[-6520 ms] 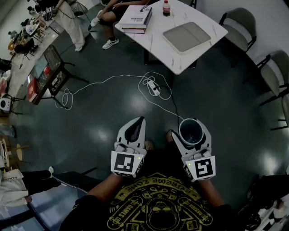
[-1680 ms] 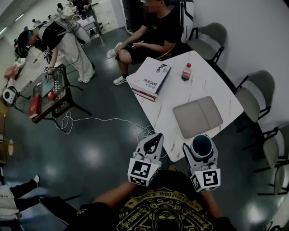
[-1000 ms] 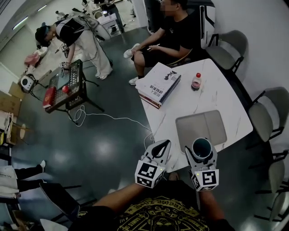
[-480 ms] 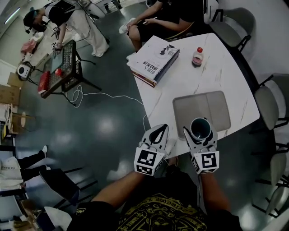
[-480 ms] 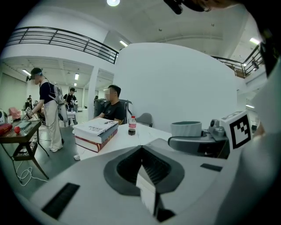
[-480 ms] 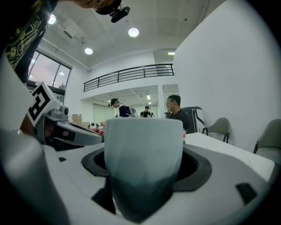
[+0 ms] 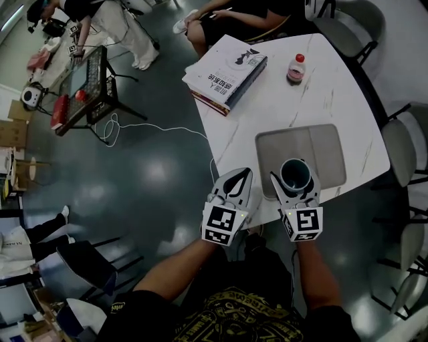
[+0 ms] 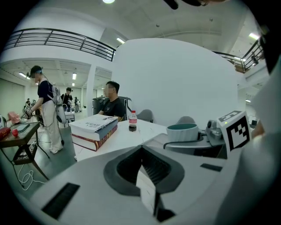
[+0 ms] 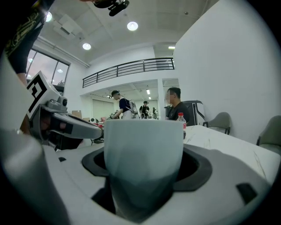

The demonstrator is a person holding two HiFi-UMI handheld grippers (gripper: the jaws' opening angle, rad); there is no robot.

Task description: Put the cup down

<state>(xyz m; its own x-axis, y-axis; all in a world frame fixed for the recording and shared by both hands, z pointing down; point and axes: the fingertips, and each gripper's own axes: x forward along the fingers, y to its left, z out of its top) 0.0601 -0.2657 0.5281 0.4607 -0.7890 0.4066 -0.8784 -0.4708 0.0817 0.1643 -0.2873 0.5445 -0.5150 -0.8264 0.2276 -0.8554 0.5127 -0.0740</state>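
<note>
A pale cup (image 7: 295, 175) with a dark teal inside stands upright between the jaws of my right gripper (image 7: 294, 178), which is shut on it. In the head view the cup is over the near half of a grey tray (image 7: 324, 143) on the white table (image 7: 321, 87). Whether it touches the tray is not visible. The right gripper view is filled by the cup (image 9: 144, 162), held low on its wall. My left gripper (image 7: 245, 174) is beside it on the left, at the table's near edge, jaws shut and holding nothing. From the left gripper view the cup (image 8: 182, 132) shows to the right.
A stack of books (image 7: 226, 72) and a small red-capped bottle (image 7: 295, 68) sit on the table's far part. Grey chairs (image 7: 401, 143) stand at the right. A person sits beyond the table (image 7: 231, 13). A black stand (image 7: 80, 80) and a white cable (image 7: 157, 127) are on the floor at the left.
The view has moved from open floor up to the table. Both grippers came forward together, and the cup now hangs over the grey tray instead of short of the table's edge.
</note>
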